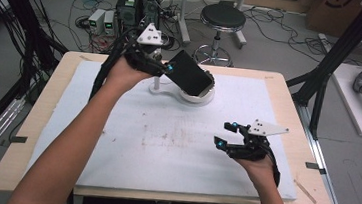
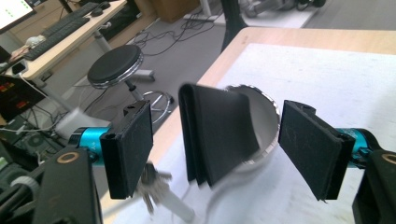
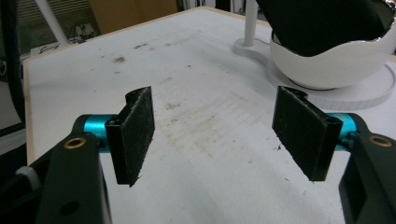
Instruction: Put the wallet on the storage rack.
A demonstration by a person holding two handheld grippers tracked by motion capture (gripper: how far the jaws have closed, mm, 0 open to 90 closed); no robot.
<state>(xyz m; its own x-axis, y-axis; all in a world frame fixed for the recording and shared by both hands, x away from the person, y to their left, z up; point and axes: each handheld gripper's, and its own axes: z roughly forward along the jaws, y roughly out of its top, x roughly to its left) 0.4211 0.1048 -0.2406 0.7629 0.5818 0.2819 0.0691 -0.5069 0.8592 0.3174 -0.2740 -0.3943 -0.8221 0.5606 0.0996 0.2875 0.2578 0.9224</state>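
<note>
- Two tongs are in our hands over the counter, which carries a white foam sheet stained brown near its middle.
- Our left tongs are raised at the far side, level with a folded black wallet. In the left gripper view the wallet stands between the two spread pads, with a clear gap on each side, so the left tongs are not pinching it.
- The wallet leans tilted, its lower end resting inside a white bowl with a shiny rim, which sits on a flat white base with a short post beside it.
- Our right tongs hover low over the near right part of the sheet, well apart from the bowl. In the right gripper view the right tongs are spread wide with only the stained foam between them; the bowl and wallet show at the top right.
- A bunch of keys hangs blurred below the left pad in the left gripper view.
- Beyond the counter stands a round black stool on a floor strewn with cables.
</note>
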